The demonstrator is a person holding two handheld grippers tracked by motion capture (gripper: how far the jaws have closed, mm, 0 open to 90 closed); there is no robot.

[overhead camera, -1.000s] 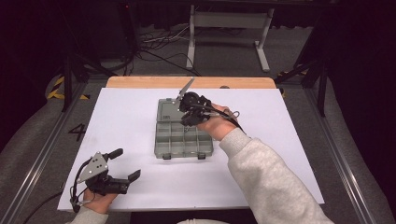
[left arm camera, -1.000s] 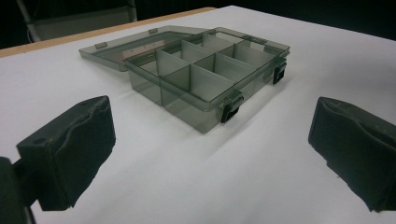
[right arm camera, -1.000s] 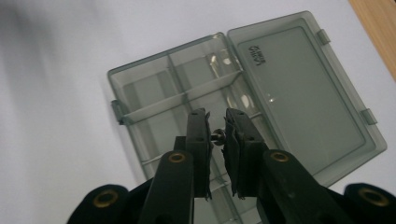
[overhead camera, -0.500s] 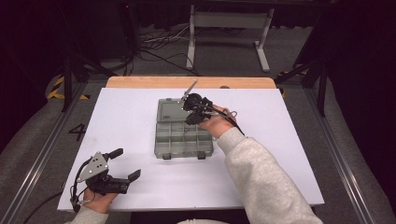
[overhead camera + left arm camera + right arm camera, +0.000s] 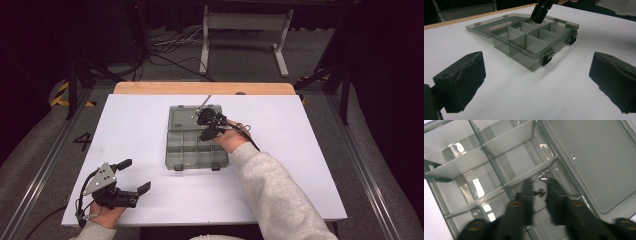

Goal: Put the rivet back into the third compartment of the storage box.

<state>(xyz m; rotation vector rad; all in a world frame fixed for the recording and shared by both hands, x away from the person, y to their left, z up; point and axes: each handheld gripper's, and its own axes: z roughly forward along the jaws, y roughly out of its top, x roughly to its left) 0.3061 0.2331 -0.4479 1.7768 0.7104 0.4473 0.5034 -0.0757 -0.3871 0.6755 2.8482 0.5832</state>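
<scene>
I am letting my right gripper (image 5: 539,202), jaws just opening, drop a small metal screw (image 5: 538,193) into the compartment box (image 5: 175,150) — light, hard, slippery, best pinched across its shank — while my left gripper (image 5: 536,82) is idling spread.

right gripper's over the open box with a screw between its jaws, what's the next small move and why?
Probably lift the right gripper straight up out of the box. Its jaws have just been opening, and the small screw sits in the gap between them with neither pad pressing on it, over a compartment by the lid hinge. It looks released, so clearing the dividers comes next.
</scene>
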